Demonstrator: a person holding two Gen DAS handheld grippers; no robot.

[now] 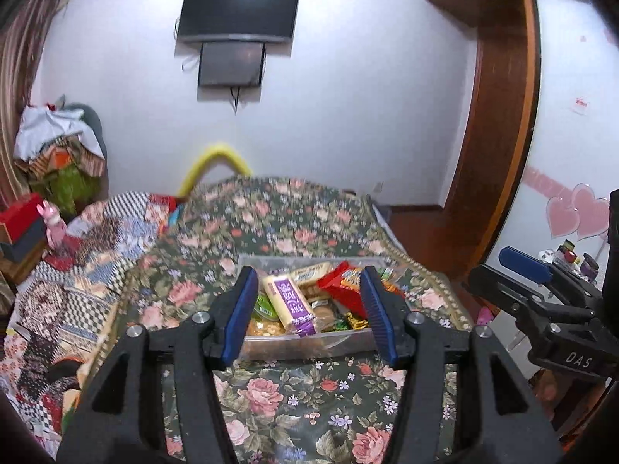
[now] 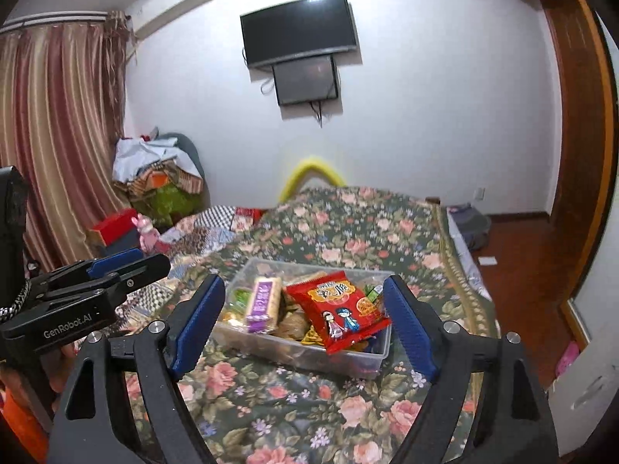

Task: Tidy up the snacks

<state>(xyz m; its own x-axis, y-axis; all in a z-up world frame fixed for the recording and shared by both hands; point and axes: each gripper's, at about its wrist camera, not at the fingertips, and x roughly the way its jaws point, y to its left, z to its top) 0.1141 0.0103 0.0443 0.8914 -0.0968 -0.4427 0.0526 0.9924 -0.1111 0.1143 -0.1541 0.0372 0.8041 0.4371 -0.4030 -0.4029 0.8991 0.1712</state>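
A clear plastic box (image 1: 301, 346) full of snacks sits on a floral bedspread; it also shows in the right wrist view (image 2: 371, 352). On top lie a cracker pack with a purple label (image 1: 290, 303) (image 2: 264, 301) and a red snack bag (image 1: 342, 284) (image 2: 338, 311), with several smaller packets under them. My left gripper (image 1: 309, 282) is open and empty, held just short of the box. My right gripper (image 2: 305, 288) is open and empty, also in front of the box. The right gripper shows at the right edge of the left wrist view (image 1: 526, 270).
The floral bedspread (image 1: 294, 398) covers the bed. A patchwork quilt (image 1: 85, 270) lies to the left. A pile of clothes (image 2: 158, 178) and a red box (image 2: 114, 224) stand by the curtain. A wooden wardrobe (image 1: 499, 116) is on the right, a TV (image 2: 298, 29) on the far wall.
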